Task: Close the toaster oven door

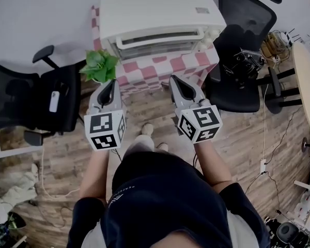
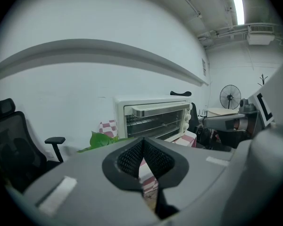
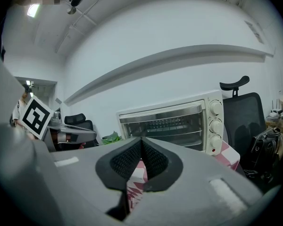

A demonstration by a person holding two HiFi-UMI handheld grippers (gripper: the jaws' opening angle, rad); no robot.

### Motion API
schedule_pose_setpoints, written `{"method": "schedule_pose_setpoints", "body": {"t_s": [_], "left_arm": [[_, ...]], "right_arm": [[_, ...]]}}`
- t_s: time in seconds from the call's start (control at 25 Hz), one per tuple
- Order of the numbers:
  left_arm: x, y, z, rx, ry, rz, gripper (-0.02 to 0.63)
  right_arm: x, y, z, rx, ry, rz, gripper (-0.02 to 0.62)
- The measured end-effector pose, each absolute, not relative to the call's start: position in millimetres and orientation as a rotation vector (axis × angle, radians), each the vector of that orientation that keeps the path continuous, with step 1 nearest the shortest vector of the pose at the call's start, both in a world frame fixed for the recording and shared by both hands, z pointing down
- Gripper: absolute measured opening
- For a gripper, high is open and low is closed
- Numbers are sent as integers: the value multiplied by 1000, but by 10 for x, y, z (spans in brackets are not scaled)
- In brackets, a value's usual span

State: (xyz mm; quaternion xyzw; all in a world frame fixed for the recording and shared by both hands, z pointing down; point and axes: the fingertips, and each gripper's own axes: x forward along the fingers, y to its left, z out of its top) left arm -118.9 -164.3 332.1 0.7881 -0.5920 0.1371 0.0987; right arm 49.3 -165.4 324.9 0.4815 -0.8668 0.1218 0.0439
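Grey left tool [image 1: 112, 82], grey right tool [image 1: 174, 79], black-and-white marker cubes [image 1: 104, 130], black mesh pads [image 2: 129, 157], dark short-sleeved shirt [image 1: 165, 200]

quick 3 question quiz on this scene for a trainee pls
1. True or false: the left tongs are clamped on the toaster oven.
2. In the head view, what sits just left of the oven? A) a mug B) a leafy plant C) a kettle
3. Fill in: the right tongs, like the left tongs, are ____ (open or shut).

Key: 1 false, they are held apart from it with nothing between them; 2 B; 3 shut.
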Motion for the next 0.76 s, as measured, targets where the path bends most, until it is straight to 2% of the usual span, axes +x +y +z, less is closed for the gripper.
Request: {"method": "schedule_pose_setpoints", "body": {"t_s": [0.76], "left_arm": [[-1225,-1581,3348,2321,-1723,380,18]], "right_arm": [[432,-1632,3220,1453,-2690,439,2]]}}
